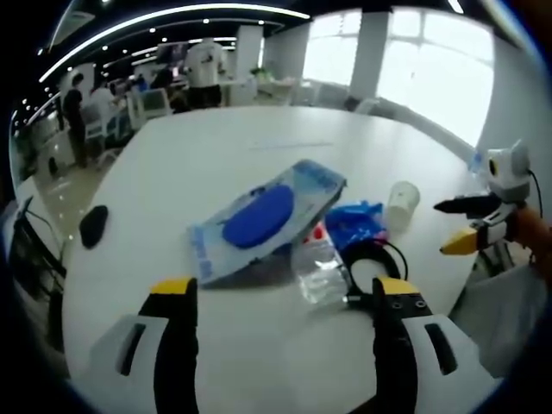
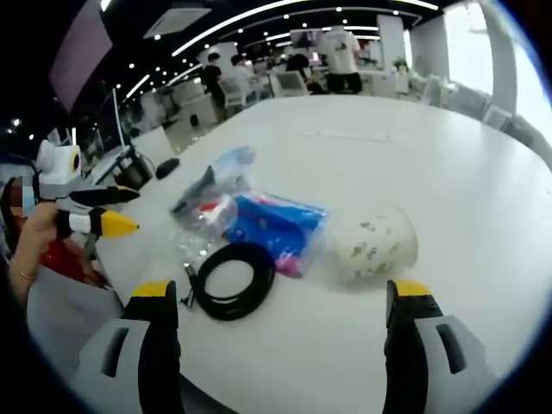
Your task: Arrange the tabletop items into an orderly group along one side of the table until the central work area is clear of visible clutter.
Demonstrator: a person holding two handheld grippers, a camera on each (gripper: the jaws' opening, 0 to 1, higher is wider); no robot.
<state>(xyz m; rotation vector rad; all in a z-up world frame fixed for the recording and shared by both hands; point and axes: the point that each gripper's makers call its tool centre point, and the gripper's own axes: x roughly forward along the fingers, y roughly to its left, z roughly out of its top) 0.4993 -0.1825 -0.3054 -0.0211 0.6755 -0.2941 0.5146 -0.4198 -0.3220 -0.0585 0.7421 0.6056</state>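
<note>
A clutter of items sits near one edge of the round white table (image 1: 216,147). A flat clear pack holding a blue oval thing (image 1: 259,216) lies farthest in. Beside it are a crumpled blue bag (image 1: 354,222), a clear plastic bottle (image 1: 319,266) on its side, a coiled black cable (image 1: 373,259) and a white paper cup (image 1: 401,200). My left gripper (image 1: 285,289) is open above the table, short of the bottle. My right gripper (image 2: 283,289) is open too, short of the cable (image 2: 235,279) and the speckled cup (image 2: 377,244). The blue bag (image 2: 276,226) and bottle (image 2: 203,226) lie just beyond.
A black mouse (image 1: 93,224) lies alone near the table's edge (image 2: 166,166). The right gripper (image 1: 470,226) shows past the table rim, the left gripper (image 2: 97,211) likewise, held by a hand. People, desks and chairs stand in the office behind.
</note>
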